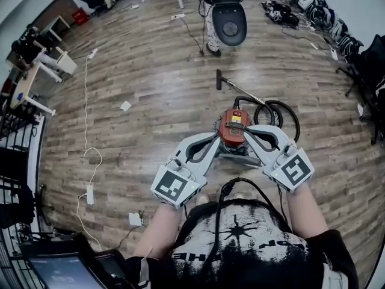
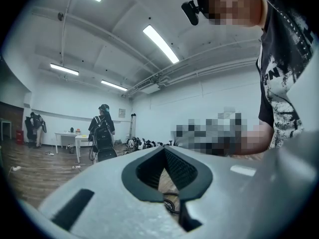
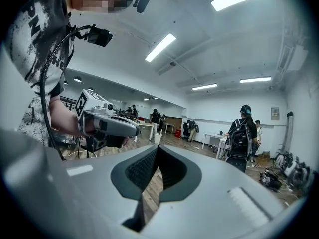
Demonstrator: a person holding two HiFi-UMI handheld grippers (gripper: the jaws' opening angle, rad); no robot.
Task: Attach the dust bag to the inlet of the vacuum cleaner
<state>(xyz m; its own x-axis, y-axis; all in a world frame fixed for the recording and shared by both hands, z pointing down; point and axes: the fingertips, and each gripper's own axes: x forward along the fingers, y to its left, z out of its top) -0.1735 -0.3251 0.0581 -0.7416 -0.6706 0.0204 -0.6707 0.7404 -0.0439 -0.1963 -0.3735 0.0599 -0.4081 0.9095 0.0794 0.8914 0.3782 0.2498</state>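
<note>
The red vacuum cleaner (image 1: 233,125) stands on the wooden floor right in front of me. Its black hose (image 1: 278,109) coils to its right, and the wand ends at a floor nozzle (image 1: 219,79). My left gripper (image 1: 215,137) and right gripper (image 1: 249,130) are held level above the vacuum, tips angled toward each other on either side of its top. Both are shut with nothing between the jaws, as the left gripper view (image 2: 164,148) and the right gripper view (image 3: 157,148) show. From the right gripper's camera the left gripper (image 3: 107,123) is in sight. I cannot make out a dust bag.
A person with a backpack (image 1: 222,11) stands beyond the vacuum. White cables and a power strip (image 1: 90,194) lie on the floor at left. White tables (image 1: 42,65) stand at far left. Gear is piled along the back right wall (image 1: 307,8).
</note>
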